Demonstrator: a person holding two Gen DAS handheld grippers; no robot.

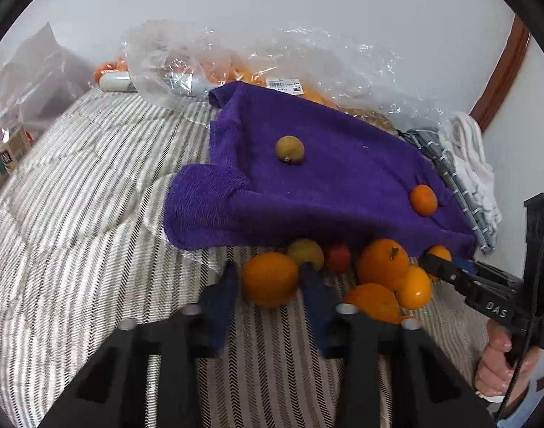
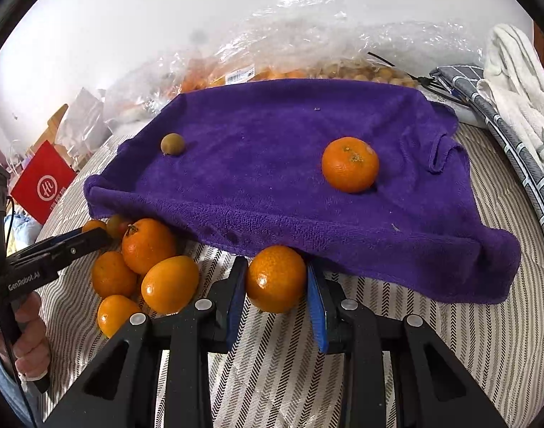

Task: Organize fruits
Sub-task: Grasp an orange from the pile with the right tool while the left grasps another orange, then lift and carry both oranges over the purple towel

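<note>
A purple towel (image 1: 329,178) lies on the striped bedcover, with a small green-brown fruit (image 1: 290,149) and a small orange (image 1: 423,199) on it. A pile of oranges (image 1: 382,264), a yellow-green fruit (image 1: 307,251) and a red fruit (image 1: 338,256) sits at its front edge. My left gripper (image 1: 270,278) is shut on an orange (image 1: 270,280) from the pile. My right gripper (image 2: 275,278) is shut on an orange (image 2: 275,278) at the towel's (image 2: 307,178) edge. The small fruit (image 2: 172,143) and the orange (image 2: 349,164) show on the towel there too.
Clear plastic bags of fruit (image 1: 272,67) lie behind the towel against the wall. Folded grey and white cloths (image 2: 514,107) lie to the right. A red box (image 2: 43,182) and more bags stand at the left. The striped bedcover (image 1: 75,214) spreads to the left.
</note>
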